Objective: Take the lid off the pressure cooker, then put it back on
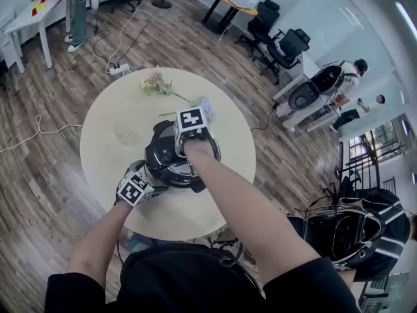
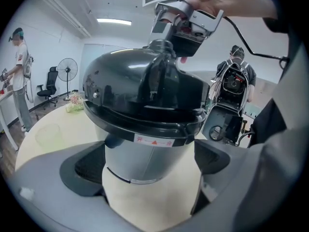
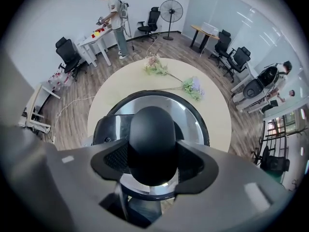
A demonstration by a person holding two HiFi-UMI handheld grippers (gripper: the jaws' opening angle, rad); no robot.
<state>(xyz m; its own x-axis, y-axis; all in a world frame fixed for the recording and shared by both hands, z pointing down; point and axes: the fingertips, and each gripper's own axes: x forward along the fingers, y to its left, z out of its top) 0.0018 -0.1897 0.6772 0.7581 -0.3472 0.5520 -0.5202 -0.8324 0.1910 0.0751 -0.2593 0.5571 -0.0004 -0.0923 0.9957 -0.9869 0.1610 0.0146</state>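
A black-and-silver pressure cooker stands in the middle of a round beige table. Its black domed lid sits on the pot. My right gripper points straight down from above, shut on the lid's round black knob, a pad pressed to each side. The left gripper view shows the same gripper on top of the lid. My left gripper comes in low from the near left, its pads against both sides of the silver pot body. In the head view it is beside the cooker.
Two bunches of artificial flowers lie on the table's far side. A person stands at a white desk at the back; office chairs, a fan and a floor cable with a power strip surround the table.
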